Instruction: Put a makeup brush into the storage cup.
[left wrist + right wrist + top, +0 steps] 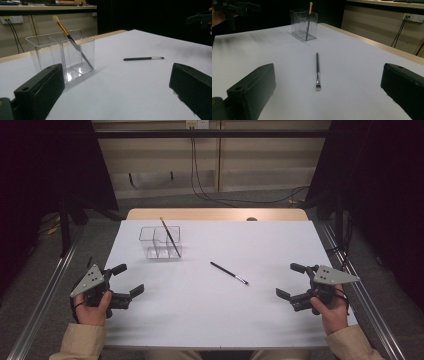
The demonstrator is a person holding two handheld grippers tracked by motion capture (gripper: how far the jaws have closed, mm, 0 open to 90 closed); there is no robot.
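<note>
Both claws, left (127, 280) & right (291, 281), gape w/ unlabelled black brush (228, 272) lying between.

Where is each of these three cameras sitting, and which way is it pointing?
High view: above the person's side, looking forward and down on the table; both hands, the left gripper and the right gripper show.
Left gripper view: on the left gripper, low over the table, facing the clear holder; its own black jaws show.
Right gripper view: on the right gripper, facing the loose brush; its own jaws show.
All three share the holder, the loose brush and the brush in the holder.
</note>
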